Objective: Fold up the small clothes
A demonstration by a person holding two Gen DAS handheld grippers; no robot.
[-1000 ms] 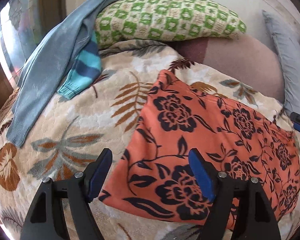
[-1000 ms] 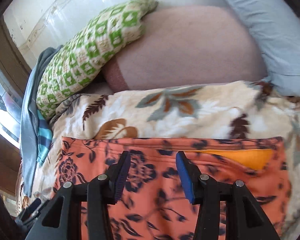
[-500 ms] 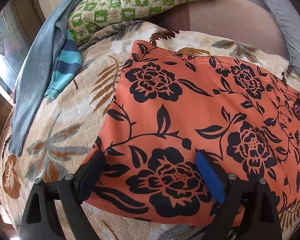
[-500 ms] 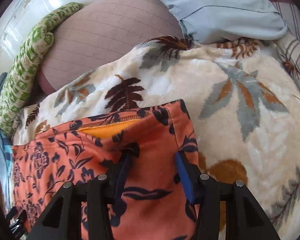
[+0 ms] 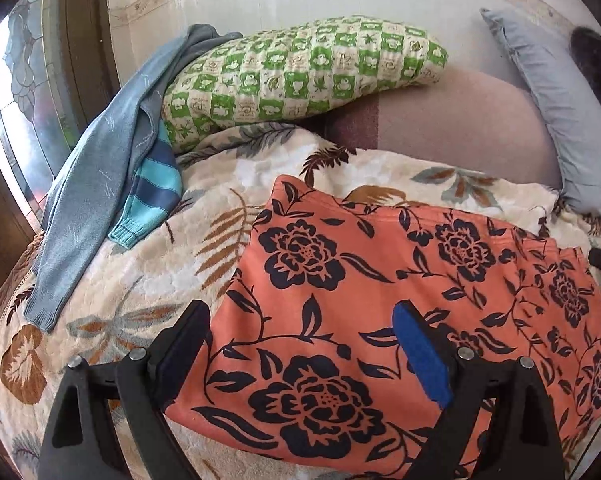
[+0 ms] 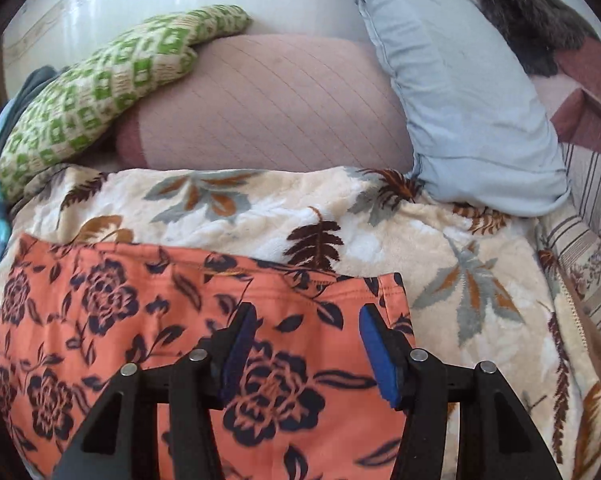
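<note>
Since both grippers stand over one cloth, its lie decides the move.
Left gripper (image 5: 300, 344): jaws wide, just been opening, holding nothing — the cloth's near left corner lies under and between them.
Right gripper (image 6: 306, 340): jaws half apart, just been opening, empty — over the cloth's right end, close to its far hem.
Cloth (image 5: 380, 288): orange floral piece, flat on the blanket (image 5: 148, 272), long axis left to right; each hand has its own end.
Far left: grey jumper (image 5: 96, 192), well apart from the cloth.
</note>
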